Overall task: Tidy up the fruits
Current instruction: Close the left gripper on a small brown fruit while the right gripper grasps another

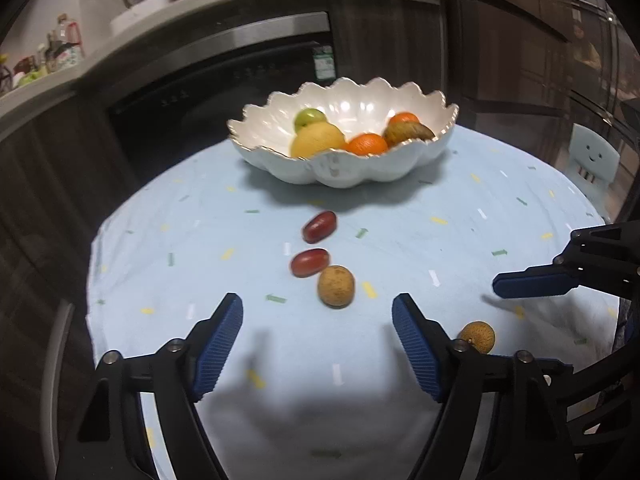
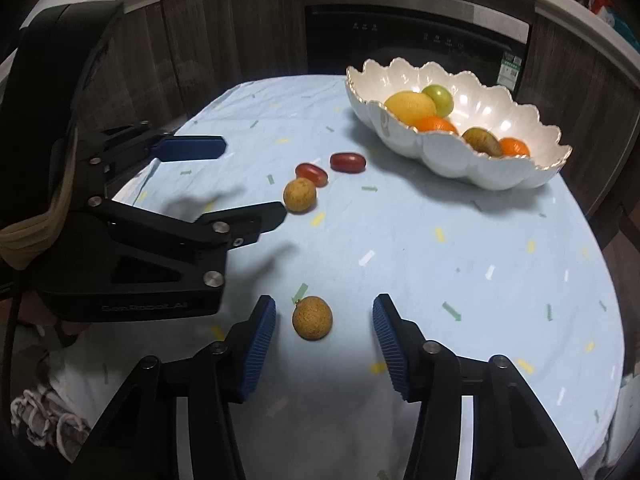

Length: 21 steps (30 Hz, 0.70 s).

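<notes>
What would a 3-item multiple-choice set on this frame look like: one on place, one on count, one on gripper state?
1. Where is the brown fruit nearest the right gripper?
A. in the bowl
B. on the cloth between its open fingers
C. clamped by the left gripper

2. How many red fruits lie on the cloth?
A. two
B. four
C. none

3. The left gripper is:
A. shut on a red fruit
B. open, holding nothing
C. shut on the bowl's rim

Key: 1 B, the brown fruit sits on the cloth, pads clear of it. 2 A, two red fruits before the bowl. 3 B, only cloth shows between its fingers.
</notes>
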Motion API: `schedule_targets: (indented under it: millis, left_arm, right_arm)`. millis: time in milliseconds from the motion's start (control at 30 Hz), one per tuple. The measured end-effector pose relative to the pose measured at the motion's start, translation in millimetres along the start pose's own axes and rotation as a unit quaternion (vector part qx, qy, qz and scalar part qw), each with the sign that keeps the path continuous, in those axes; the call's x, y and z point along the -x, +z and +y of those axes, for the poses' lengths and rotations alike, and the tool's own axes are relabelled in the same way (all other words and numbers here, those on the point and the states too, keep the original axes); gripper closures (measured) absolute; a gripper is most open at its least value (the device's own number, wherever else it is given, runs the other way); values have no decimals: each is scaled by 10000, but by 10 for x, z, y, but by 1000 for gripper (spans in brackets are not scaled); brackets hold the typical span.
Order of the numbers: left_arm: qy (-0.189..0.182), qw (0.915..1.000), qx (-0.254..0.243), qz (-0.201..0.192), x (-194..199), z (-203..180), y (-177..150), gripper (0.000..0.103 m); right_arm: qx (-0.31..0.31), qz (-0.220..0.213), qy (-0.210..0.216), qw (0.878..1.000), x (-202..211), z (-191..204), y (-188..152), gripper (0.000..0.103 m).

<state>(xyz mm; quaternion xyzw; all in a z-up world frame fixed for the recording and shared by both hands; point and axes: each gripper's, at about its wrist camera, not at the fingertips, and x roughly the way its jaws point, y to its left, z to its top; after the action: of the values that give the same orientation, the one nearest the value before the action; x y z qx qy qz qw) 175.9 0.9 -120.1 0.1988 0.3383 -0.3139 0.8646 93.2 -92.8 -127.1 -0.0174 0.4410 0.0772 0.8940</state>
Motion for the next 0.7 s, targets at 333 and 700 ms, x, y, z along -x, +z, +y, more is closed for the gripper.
schedule_targets:
  millis: [333, 700]
  left_arm:
    - [-391, 9989, -155, 216, -251, -56, 43, 41]
    - [-452, 9976, -119, 501, -444, -29, 105, 56]
  right_arm:
    - [-5, 27, 213, 9998, -88, -6, 9, 64]
    - [-170, 74, 310, 9993, -171, -65, 24, 68]
